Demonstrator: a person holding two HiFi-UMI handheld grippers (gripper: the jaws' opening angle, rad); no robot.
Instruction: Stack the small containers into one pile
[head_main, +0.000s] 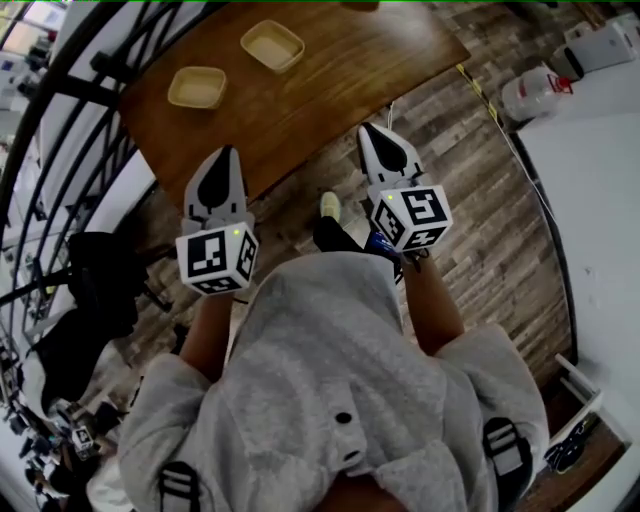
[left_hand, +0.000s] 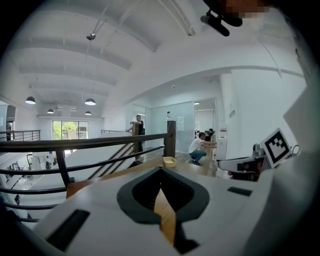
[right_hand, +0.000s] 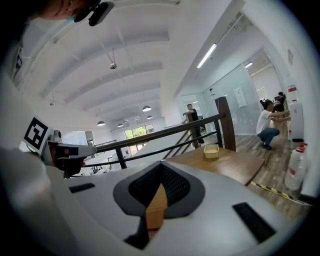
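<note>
Two small beige containers sit apart on the brown wooden table (head_main: 300, 110): one (head_main: 197, 87) at the left, the other (head_main: 272, 45) farther back. One container (left_hand: 169, 161) shows far off in the left gripper view, and one (right_hand: 211, 151) in the right gripper view. My left gripper (head_main: 228, 152) hovers over the table's near edge, shut and holding nothing. My right gripper (head_main: 365, 128) is held over the floor just off the table's near right edge, also shut and holding nothing. Both are well short of the containers.
A dark metal railing (head_main: 70, 120) runs along the table's left side. A white jug (head_main: 537, 92) stands on the plank floor at the right, next to a white surface (head_main: 590, 190). Striped tape (head_main: 480, 90) lies on the floor. People (left_hand: 195, 147) stand far behind.
</note>
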